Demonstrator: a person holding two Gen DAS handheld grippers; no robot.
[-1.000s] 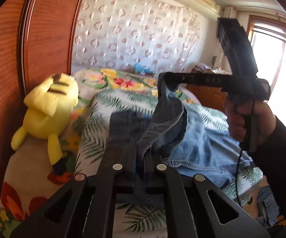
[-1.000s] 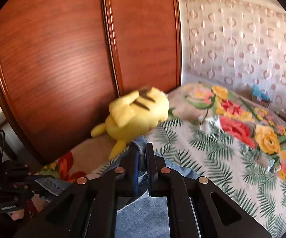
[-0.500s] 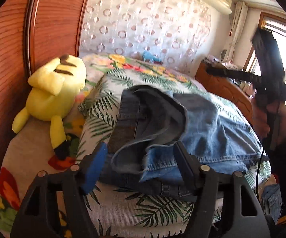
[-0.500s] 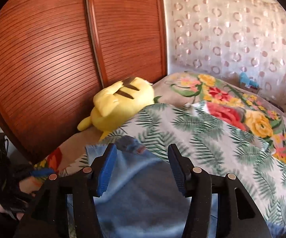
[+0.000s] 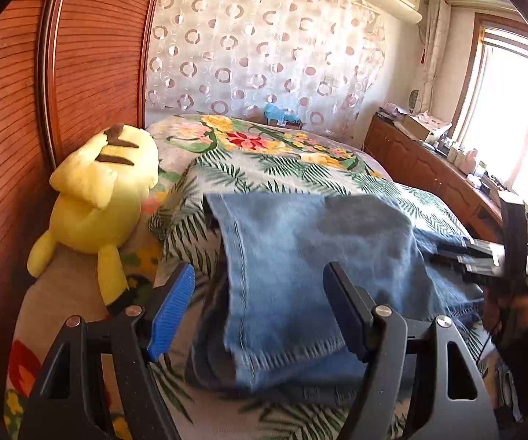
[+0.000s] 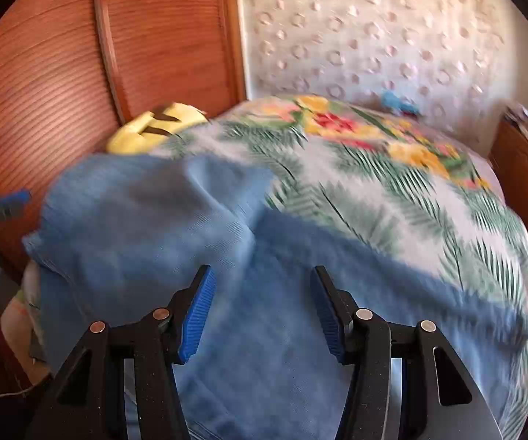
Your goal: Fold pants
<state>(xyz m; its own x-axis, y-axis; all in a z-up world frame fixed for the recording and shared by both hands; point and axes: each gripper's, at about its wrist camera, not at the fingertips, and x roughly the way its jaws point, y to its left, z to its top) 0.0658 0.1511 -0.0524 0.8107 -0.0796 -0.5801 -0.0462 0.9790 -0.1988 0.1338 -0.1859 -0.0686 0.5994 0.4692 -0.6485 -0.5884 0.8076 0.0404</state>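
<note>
We saw the faded blue denim pants [image 5: 300, 278] lying folded over on the bed's leaf-and-flower printed blanket [image 5: 293, 168], a doubled panel on top with a stitched side seam running down its left edge and a frayed hem toward us. In the left wrist view the left gripper [image 5: 258, 306] stood with its blue-padded fingers [image 5: 172, 308] spread wide on either side of that panel, above it, and nothing was pinched between them. In the right wrist view, which was smeared by motion, the right gripper [image 6: 262, 311] also had its fingers apart over the denim [image 6: 198, 242], the cloth loose beneath and none of it clamped; whether the pads brushed the fabric we could not tell. The same right gripper [image 5: 484, 256] showed at the far right of the left view, held low at the pants' right edge by a hand [image 5: 513, 315] in a dark sleeve. A yellow plush toy with brown stripes [image 5: 99, 201] sat at the blanket's left side, against the reddish-brown slatted wooden wardrobe door [image 5: 14, 117]. Behind the bed hung a pale curtain with ring patterns [image 5: 256, 47].
</note>
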